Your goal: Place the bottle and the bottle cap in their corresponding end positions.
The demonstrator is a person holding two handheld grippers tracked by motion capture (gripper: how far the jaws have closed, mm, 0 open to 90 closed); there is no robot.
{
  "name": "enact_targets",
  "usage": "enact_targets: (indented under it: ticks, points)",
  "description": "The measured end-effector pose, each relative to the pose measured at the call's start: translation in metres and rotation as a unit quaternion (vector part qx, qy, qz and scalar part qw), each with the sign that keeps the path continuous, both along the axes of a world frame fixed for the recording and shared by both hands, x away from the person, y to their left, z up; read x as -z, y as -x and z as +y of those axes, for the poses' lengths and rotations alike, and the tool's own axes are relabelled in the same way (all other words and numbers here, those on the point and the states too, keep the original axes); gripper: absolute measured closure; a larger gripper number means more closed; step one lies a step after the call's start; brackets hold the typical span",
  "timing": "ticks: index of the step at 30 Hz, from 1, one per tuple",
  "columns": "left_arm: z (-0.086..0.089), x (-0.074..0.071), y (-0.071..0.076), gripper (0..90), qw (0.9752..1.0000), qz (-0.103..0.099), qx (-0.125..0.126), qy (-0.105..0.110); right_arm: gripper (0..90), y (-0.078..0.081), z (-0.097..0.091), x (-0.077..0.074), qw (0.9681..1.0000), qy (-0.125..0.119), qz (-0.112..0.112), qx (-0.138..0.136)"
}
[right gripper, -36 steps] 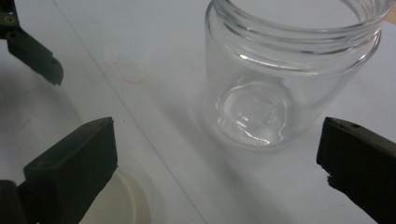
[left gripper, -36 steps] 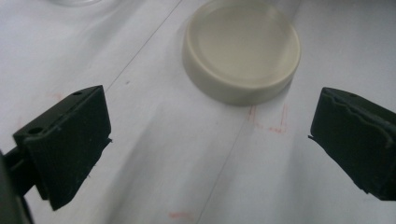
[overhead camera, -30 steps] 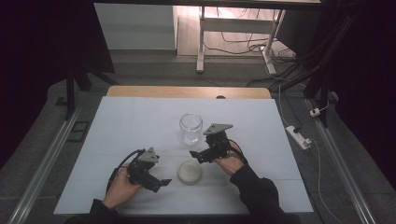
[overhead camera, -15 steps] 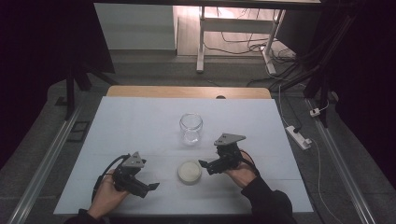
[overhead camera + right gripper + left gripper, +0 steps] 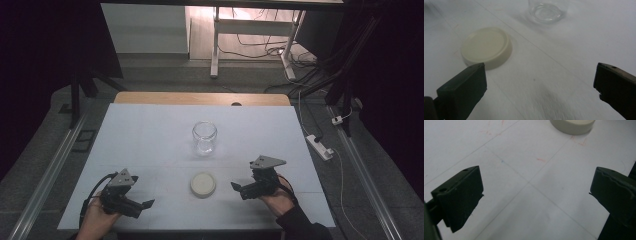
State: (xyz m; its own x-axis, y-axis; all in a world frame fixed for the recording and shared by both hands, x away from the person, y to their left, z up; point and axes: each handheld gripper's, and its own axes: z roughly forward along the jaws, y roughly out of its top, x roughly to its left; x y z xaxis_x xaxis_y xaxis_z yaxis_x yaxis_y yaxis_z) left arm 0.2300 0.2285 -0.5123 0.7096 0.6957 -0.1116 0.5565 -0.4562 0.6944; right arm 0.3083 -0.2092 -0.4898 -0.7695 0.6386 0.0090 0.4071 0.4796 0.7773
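A clear glass jar [image 5: 204, 137] stands upright and lidless near the middle of the white table [image 5: 150, 135]. Its cream round lid [image 5: 203, 184] lies flat in front of it, toward me. My left gripper [image 5: 146, 204] rests low at the front left, jaws wide open and empty, with the lid [image 5: 572, 125] at the top edge of the left gripper view. My right gripper [image 5: 236, 188] sits right of the lid, open and empty. In the right gripper view the lid [image 5: 486, 47] lies ahead left and the jar base [image 5: 547, 11] farther off.
A wooden strip [image 5: 200, 98] runs along the table's far edge. A power strip [image 5: 320, 146] and cables lie on the floor to the right. Metal rails [image 5: 45, 180] run along both sides of the table.
Both grippers have drawn back toward me, away from the jar and lid. The left one has also slid left. The lid and jar stay put.
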Motion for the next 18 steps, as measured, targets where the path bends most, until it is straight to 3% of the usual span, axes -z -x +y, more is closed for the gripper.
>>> enact_targets:
  ticks: [9, 18]
  points:
    - [0.023, 0.005, 0.017, 0.0, 0.9992, 0.003, -0.041, 0.002, 0.0, 0.016, -0.033, 0.006, 0.9992, 0.01, 0.006, 0.038]
    - [0.044, 0.008, 0.032, 0.0, 0.9972, 0.006, -0.073, 0.013, 0.0, 0.037, -0.064, 0.009, 0.9964, 0.018, 0.008, 0.082]
